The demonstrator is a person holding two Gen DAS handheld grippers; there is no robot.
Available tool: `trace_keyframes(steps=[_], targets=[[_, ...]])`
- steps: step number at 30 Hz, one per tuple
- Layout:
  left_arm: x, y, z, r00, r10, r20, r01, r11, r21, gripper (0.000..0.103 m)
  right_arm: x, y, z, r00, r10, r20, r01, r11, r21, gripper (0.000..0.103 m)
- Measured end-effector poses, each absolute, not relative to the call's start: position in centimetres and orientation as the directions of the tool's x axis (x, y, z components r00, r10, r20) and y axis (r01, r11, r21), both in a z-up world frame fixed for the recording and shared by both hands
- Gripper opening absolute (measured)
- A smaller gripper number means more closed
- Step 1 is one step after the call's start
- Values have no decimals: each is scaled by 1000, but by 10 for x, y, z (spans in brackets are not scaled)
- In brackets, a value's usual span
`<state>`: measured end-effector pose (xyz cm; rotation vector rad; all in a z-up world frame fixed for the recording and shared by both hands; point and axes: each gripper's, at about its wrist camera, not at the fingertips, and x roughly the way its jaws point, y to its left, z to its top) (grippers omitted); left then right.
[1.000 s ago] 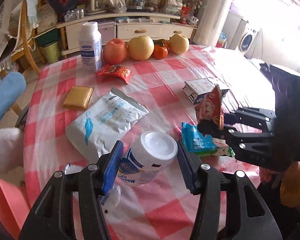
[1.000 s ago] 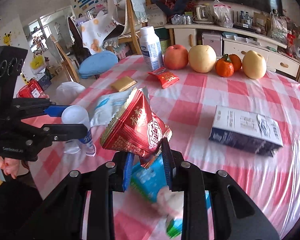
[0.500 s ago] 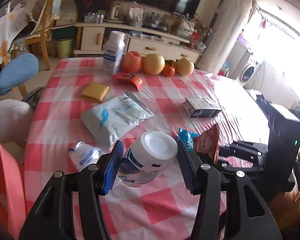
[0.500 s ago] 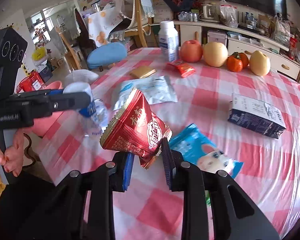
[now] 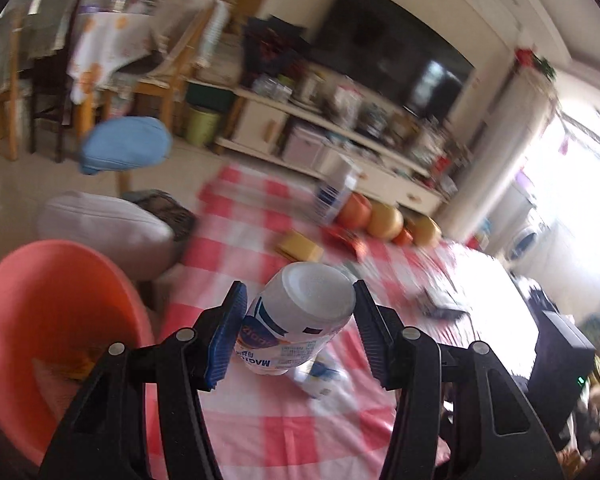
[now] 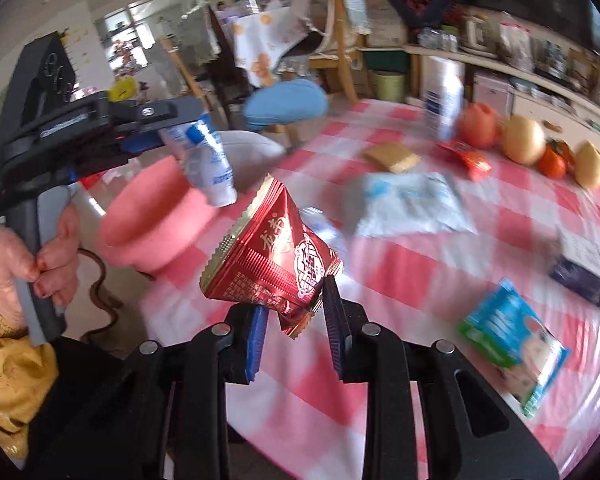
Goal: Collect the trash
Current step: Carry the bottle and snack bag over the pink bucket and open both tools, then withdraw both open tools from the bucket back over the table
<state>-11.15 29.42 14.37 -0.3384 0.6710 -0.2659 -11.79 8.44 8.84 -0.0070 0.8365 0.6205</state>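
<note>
The left hand-held gripper (image 5: 298, 332) clamps a white bottle (image 5: 300, 316) and the right hand-held gripper (image 6: 296, 322) pinches a red wrapper (image 6: 272, 264), both lifted clear of the table's (image 6: 400, 276) edge, likely bound for the pink basin (image 5: 48, 320) beside it.

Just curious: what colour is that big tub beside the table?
Salmon pink, plain; the tub shows best in the left wrist view.
</note>
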Motion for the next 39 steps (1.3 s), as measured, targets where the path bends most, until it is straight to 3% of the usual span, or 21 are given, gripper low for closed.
trace_keyframes(steps=[9,17,20,23,25,27,30,33,39], targets=[[-119,390,134,815,-135,-564,-140,898,-416,55,-108,199,119,443,604,-663,-673,713,199,29],[-113,445,107,789,-26,-613,-314,842,-440,56,-86,283,119,399,627,-669,-731,658,180,29],[-113,454,100,772,27,-635,-365,836,-410,57,-76,297,111,407,609,-681,-722,671,168,47],[-115,456,98,770,82,-633,-398,837,-375,75,-75,288,109,428,613,-664,-696,693,191,65],[-117,455,102,786,119,-606,-405,840,-361,81,-81,273,109,459,606,-650,-672,715,192,78],[-121,450,109,807,143,-574,-399,847,-351,91,-88,258,110,491,593,-638,-657,733,176,82],[-120,432,118,827,153,-540,-365,877,-311,93,-98,234,112,550,558,-621,-630,766,130,86],[-117,409,126,821,171,-544,-336,916,-219,94,-110,210,113,592,528,-608,-600,793,105,90],[-113,381,140,808,184,-560,-319,935,-155,94,-127,174,112,617,502,-607,-563,819,105,92]])
